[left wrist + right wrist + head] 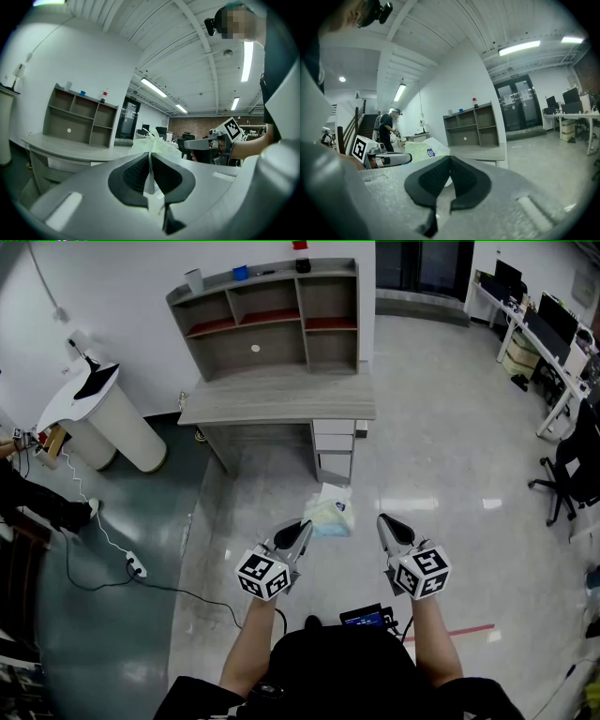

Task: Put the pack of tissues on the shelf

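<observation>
Left gripper (299,533) clenched on wrapper flap of tissues (330,516); right gripper (390,526) closed, empty. Advisable: carry level to shelf (272,322) at rear edge of desk (281,395).

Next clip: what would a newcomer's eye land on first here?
The pale tissue pack hangs from the shut left gripper, pinched by its wrapper edge, mid-frame in the head view. Beyond it stands the desk with the open shelf on top. The right gripper beside the pack is shut and empty.
</observation>
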Tool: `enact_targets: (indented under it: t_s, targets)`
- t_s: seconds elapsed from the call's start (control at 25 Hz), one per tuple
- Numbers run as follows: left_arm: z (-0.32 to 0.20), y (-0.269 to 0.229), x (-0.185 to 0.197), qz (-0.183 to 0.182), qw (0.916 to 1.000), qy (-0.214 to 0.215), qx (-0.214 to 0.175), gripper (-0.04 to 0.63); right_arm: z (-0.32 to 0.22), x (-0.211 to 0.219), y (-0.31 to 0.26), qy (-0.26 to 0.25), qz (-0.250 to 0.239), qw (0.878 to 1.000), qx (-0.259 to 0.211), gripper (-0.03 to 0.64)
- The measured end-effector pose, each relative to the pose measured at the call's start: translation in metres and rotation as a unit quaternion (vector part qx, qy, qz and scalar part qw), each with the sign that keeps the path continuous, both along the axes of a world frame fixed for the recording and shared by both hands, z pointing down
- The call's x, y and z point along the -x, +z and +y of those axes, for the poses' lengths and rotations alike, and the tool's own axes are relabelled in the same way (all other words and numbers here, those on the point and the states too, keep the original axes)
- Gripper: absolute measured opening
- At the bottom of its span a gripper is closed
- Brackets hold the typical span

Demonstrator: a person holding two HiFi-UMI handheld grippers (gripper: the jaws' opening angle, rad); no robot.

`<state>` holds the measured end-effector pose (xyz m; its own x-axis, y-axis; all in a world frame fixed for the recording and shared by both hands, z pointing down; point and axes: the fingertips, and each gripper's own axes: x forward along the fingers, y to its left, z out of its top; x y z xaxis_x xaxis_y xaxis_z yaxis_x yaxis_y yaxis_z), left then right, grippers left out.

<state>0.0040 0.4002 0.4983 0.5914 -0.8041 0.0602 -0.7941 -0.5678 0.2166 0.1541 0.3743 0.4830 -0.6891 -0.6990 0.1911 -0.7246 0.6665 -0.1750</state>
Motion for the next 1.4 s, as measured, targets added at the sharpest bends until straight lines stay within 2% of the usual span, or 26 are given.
enact_targets:
  t_s: [0.88,1.4]
  targets:
    - [-0.008,0.006,-0.053,-0.006,0.9997,-0.022,0.005,0.012,-0.015,-0.059,0.017,-0.009,-0.020,1.000,0.020,-0.002]
    - [-0.018,0.022,-0.061,0.000,0.9994,-0.029,0.017,0.012,-0.026,-0.074,0.032,-0.002,-0.022,0.999,0.039,-0.002]
